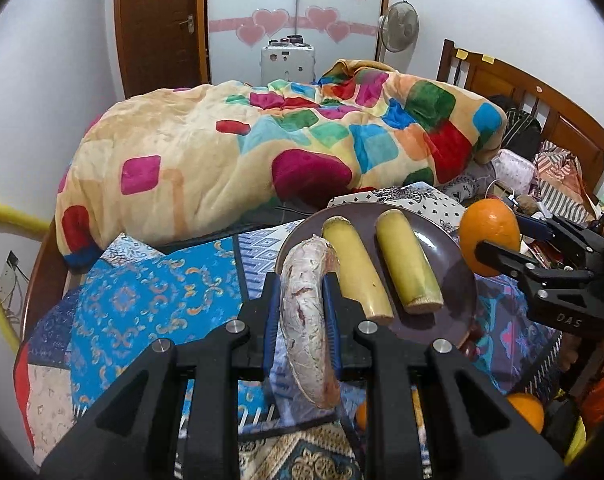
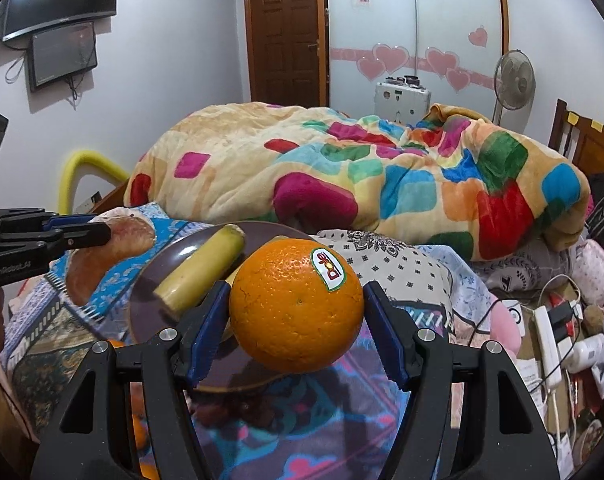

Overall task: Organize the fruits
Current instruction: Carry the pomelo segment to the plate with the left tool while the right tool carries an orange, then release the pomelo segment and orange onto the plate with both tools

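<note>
My left gripper (image 1: 301, 294) is shut on a pale, curved, reddish-flecked fruit piece (image 1: 308, 320), held just left of a dark brown plate (image 1: 454, 276). Two yellow-green cut stalks (image 1: 356, 266) (image 1: 408, 258) lie on the plate. My right gripper (image 2: 296, 316) is shut on a large orange (image 2: 296, 306) with a Dole sticker, held over the plate's (image 2: 154, 272) right part. That orange also shows in the left wrist view (image 1: 489, 232). In the right wrist view the left gripper (image 2: 78, 234) holds the curved piece (image 2: 102, 256) left of the plate.
A bulky multicoloured blanket (image 1: 262, 148) fills the bed behind the plate. Patterned blue cloths (image 1: 142, 296) cover the surface. More oranges (image 1: 528, 410) lie low at the right. Power strips and cables (image 2: 550, 336) clutter the right side. A wooden headboard (image 1: 542, 100) stands at the far right.
</note>
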Demonstrator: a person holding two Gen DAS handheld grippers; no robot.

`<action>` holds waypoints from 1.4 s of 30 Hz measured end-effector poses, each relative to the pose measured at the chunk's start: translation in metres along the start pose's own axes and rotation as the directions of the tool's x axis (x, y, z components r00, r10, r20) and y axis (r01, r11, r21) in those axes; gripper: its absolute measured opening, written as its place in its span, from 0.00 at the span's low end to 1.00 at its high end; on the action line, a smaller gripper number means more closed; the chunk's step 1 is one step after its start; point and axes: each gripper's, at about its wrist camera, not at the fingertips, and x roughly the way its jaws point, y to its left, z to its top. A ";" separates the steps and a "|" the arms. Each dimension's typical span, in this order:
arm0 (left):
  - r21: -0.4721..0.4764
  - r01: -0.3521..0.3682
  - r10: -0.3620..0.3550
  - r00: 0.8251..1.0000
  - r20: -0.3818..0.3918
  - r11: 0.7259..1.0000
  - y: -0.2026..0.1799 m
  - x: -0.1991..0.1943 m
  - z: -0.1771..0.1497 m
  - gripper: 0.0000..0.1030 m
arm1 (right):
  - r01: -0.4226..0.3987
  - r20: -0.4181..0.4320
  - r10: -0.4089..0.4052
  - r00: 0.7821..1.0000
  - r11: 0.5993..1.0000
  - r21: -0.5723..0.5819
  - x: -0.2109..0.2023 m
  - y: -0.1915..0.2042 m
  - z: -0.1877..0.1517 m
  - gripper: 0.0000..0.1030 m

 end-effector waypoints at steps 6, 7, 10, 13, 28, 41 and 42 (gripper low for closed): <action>-0.005 0.007 -0.007 1.000 -0.023 1.000 -0.003 0.024 0.009 0.20 | 0.028 -0.024 -0.029 0.999 0.999 -0.023 0.024 -0.005 0.009 0.62; -0.011 0.011 -0.011 1.000 -0.029 1.000 -0.003 0.028 0.010 0.20 | 0.030 -0.028 -0.031 0.999 0.999 -0.023 0.027 -0.005 0.010 0.62; -0.015 0.010 -0.010 0.999 -0.039 1.000 -0.003 0.039 0.014 0.20 | 0.031 -0.048 -0.032 0.998 0.999 -0.028 0.037 -0.007 0.012 0.62; -0.020 0.005 -0.006 0.999 -0.043 1.000 -0.003 0.046 0.015 0.20 | 0.032 -0.063 -0.035 0.997 0.999 -0.044 0.044 -0.005 0.014 0.62; -0.006 -0.012 0.012 0.996 -0.089 1.000 -0.002 0.068 0.007 0.20 | 0.005 -0.104 -0.016 0.994 0.995 -0.104 0.057 0.013 0.013 0.63; -0.029 -0.027 0.026 0.998 -0.054 0.999 0.000 0.033 0.000 0.44 | 0.042 -0.060 -0.048 0.997 0.994 -0.100 0.026 0.020 0.019 0.68; -0.028 -0.028 0.026 0.999 -0.045 0.999 -0.001 0.027 -0.001 0.45 | 0.047 -0.051 -0.052 0.997 0.994 -0.101 0.020 0.021 0.019 0.68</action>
